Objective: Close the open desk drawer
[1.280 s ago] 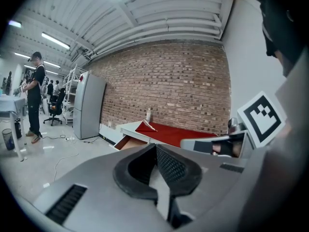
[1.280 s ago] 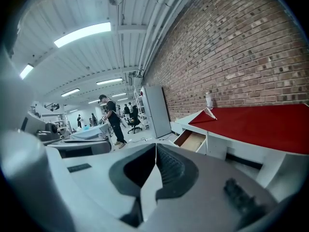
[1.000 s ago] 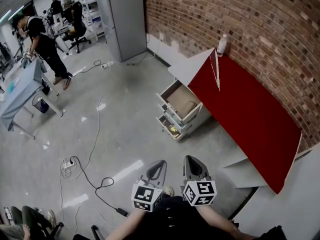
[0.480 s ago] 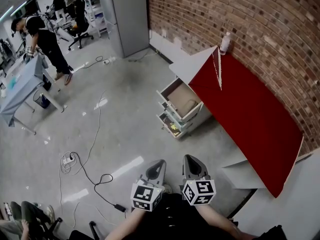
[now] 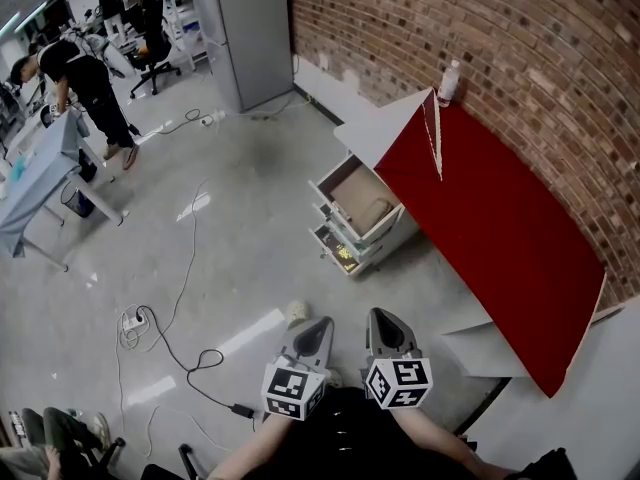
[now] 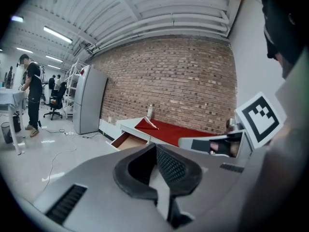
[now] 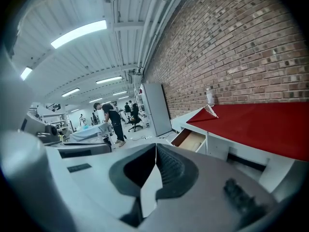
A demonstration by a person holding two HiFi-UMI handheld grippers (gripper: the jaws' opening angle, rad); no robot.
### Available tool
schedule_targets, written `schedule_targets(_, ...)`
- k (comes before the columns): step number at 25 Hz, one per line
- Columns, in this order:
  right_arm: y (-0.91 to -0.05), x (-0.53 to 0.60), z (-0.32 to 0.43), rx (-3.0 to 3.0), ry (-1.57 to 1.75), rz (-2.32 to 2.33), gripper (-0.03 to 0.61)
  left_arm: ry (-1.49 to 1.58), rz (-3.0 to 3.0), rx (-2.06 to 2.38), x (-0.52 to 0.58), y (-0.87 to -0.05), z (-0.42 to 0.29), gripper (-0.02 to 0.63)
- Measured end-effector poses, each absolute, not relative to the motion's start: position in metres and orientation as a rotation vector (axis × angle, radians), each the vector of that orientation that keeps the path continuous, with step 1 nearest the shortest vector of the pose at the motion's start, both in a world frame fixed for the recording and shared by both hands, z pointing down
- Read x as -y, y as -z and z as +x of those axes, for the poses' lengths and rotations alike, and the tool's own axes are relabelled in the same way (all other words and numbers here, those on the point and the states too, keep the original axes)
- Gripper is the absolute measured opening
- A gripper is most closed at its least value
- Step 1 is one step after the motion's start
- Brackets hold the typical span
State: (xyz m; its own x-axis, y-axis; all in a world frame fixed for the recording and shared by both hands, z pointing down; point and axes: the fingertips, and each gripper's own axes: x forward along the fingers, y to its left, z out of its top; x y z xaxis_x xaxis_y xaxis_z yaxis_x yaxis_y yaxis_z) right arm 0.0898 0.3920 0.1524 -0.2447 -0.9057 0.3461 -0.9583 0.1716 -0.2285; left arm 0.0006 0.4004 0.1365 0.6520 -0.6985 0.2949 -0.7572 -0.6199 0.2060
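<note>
The desk (image 5: 372, 131) lay almost exactly where it had a second before in the head view, its red cloth (image 5: 495, 218) undisturbed. The top drawer (image 5: 358, 196) at the desk's end was just as far out, so the task's thing had not been touched. The lower drawers (image 5: 340, 250) under it seemed to stand out a little too.

What had changed was small. A bystander (image 5: 72, 73), far from the desk across the floor, had drifted a little further toward the view's edge. A foot (image 5: 296, 313) had come into view on the floor between the grippers and the desk, where none showed before, which read as a step toward the desk.

The left gripper (image 5: 316, 330) and the right gripper (image 5: 386, 326) held the same spots in the head view, side by side and well apart from the desk. Each gripper view showed the pads pressed together with nothing between them, the left gripper (image 6: 155, 147) and the right gripper (image 7: 155, 147) both aimed toward the desk.

By my judgement this was still the approach: the drawer remained open, and closing it needed the person much nearer the desk, most likely to push the drawer front with clenched jaws.
</note>
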Motion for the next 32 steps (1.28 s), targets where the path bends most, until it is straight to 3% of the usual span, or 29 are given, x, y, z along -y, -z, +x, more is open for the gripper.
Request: schedule_targets(32,-0.149,-0.167,0.059,2.201,-0.659,1.897,0.012,-0.255,2.522,1.118,-0.156,-0.129,-0.046,0.009)
